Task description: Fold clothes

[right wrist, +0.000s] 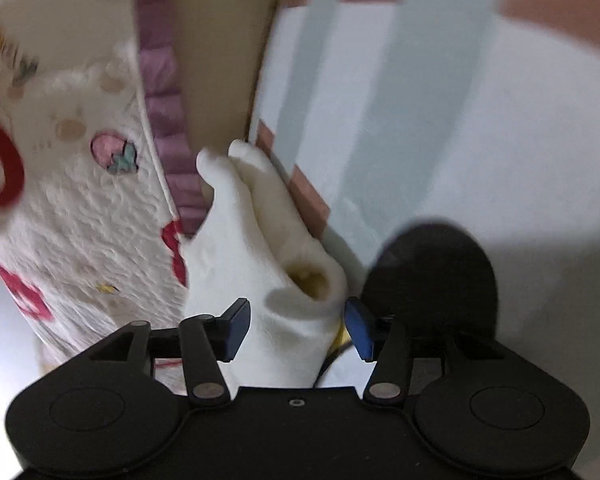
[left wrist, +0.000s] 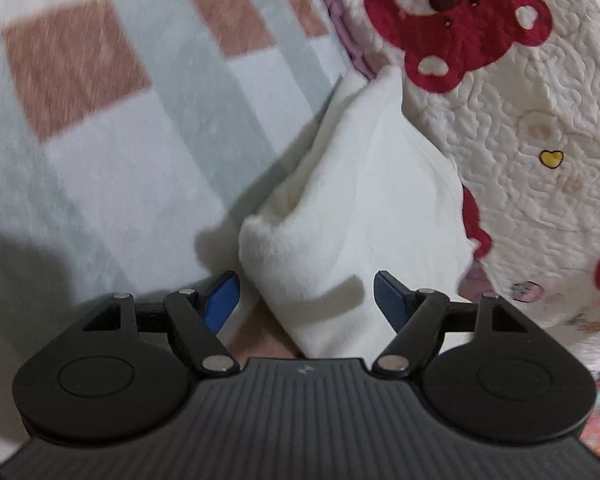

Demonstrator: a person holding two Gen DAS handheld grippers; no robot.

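The white garment [left wrist: 352, 208] lies folded into a thick, narrow bundle on the bed, resting on the checked blanket [left wrist: 100, 120] and pressed along its far side against the bear-print quilt [left wrist: 520, 120]. The step in hand reads as setting down — the fold looks made and both tools are letting go of it.

In the left wrist view, the left tool [left wrist: 306, 300] is released: its blue pads [left wrist: 223, 300] stand wide to either side of the bundle's near end, with gaps of shadow between pad and cloth. In the right wrist view, the right tool [right wrist: 298, 328] straddles the other end of the same white garment [right wrist: 260, 248], where an open rolled edge shows a yellowish inside. Its pads [right wrist: 358, 330] also stand off the cloth, so it too is released, though the fabric sits close between them. A dark round shape near the right tool's pad is probably the other tool's housing, but blur makes that uncertain.

The bundle looks compact yet a little uneven, its far corners splayed into two tips. The next move calls for drawing both tools straight back without snagging the loose edge — then either pressing the stack flat or reaching for another piece, if there is one; none shows here.
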